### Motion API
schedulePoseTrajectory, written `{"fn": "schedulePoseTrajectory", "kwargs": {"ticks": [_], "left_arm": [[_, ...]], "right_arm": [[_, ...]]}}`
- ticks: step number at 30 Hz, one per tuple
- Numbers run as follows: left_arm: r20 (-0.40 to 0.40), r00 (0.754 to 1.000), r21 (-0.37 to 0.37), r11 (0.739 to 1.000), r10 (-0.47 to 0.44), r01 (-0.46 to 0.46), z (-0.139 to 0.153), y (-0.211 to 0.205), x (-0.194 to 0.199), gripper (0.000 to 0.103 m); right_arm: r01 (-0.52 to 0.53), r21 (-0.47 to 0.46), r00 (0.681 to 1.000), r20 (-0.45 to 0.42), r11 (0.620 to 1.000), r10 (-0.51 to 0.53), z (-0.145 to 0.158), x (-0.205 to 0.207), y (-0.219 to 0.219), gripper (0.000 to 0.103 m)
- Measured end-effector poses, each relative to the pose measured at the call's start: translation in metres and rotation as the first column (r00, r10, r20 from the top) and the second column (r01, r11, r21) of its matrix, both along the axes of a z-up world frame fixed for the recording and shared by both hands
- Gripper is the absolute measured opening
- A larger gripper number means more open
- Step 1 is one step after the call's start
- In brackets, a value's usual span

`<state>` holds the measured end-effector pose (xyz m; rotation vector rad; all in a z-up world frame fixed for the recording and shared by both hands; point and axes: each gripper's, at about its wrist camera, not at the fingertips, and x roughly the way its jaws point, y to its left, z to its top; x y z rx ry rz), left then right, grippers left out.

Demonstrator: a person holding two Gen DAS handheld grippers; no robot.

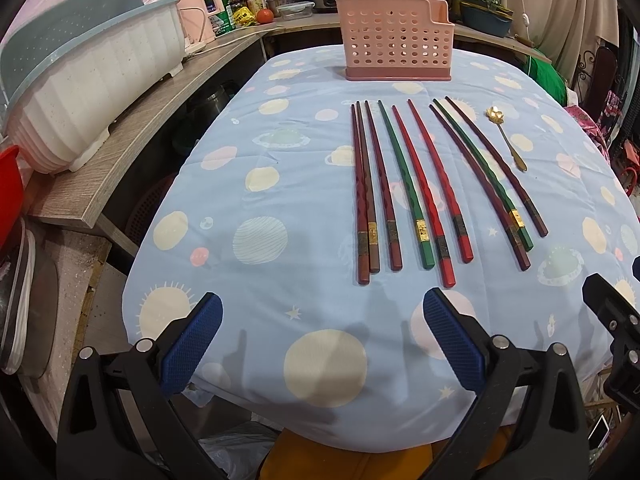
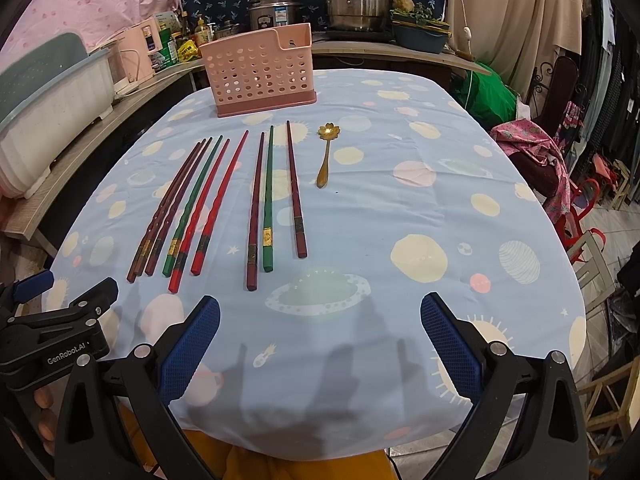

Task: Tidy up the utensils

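Left hand-held gripper (image 1: 322, 338) and right hand-held gripper (image 2: 320, 340): fingers apart, empty. Chopsticks (image 1: 420, 188) lined up on bench (image 1: 280, 200) ahead of both; spoon (image 2: 326, 154) beside them; pink basket (image 1: 394, 46) beyond.

Near counter (image 2: 360, 380): bare cloth, open passage. Mid: chopsticks (image 2: 208, 204) and spoon (image 2: 326, 156) lying flat. Far: upright basket (image 2: 260, 70).

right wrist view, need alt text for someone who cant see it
Nine chopsticks in red, green and dark brown lie side by side on a blue planet-print tablecloth, a gold flower-bowled spoon to their right. A pink perforated holder stands behind them; the open right gripper frames the foreground, holding nothing.
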<state>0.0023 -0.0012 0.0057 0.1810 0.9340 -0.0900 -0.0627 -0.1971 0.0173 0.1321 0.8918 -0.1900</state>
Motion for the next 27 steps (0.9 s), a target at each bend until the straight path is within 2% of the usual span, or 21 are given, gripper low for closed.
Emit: {"fn": "schedulePoseTrajectory", "kwargs": {"ticks": [27], "left_arm": [[0.003,1.000,0.003,1.000,-0.003,0.003,-0.0011,-0.0046,-0.0058,0.096]], "right_arm": [[0.002,0.009,1.000,0.001,1.000,-0.002,0.0004,0.0000,-0.0004,0.096]]}}
